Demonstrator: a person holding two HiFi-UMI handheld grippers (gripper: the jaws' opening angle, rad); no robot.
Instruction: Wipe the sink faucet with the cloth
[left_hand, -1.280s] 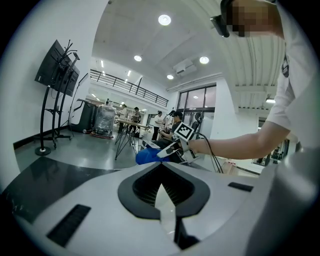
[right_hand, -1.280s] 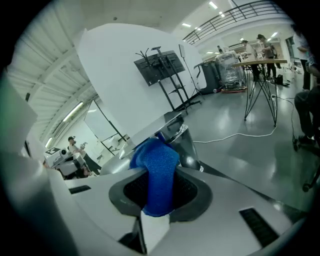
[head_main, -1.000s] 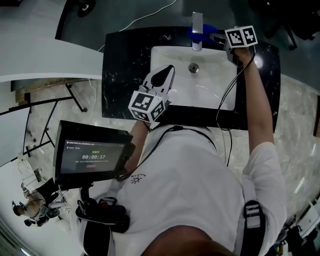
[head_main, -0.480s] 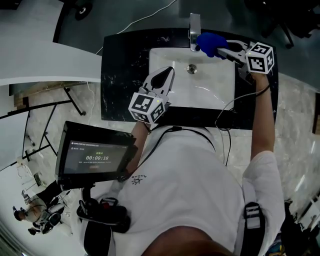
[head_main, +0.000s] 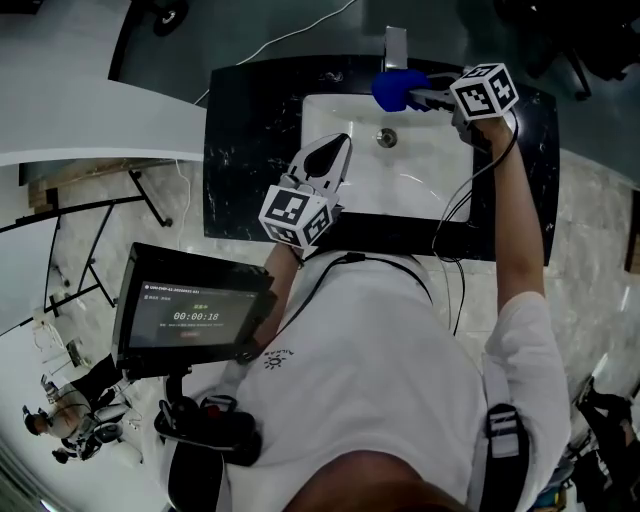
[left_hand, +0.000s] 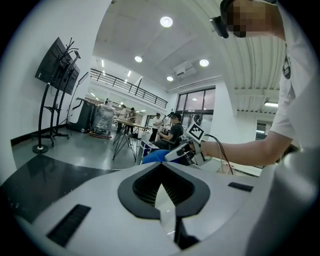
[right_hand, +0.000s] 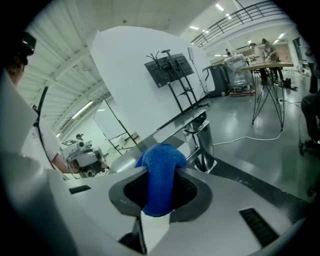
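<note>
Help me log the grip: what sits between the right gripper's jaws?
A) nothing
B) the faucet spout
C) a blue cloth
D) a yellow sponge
C: the right gripper is shut on the blue cloth, and the faucet stands just past it, outside the jaws.

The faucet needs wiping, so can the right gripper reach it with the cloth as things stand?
Likely yes: the right gripper, shut on the cloth, holds it by the faucet with nothing between, and the left gripper sits clear over the sink.
</note>
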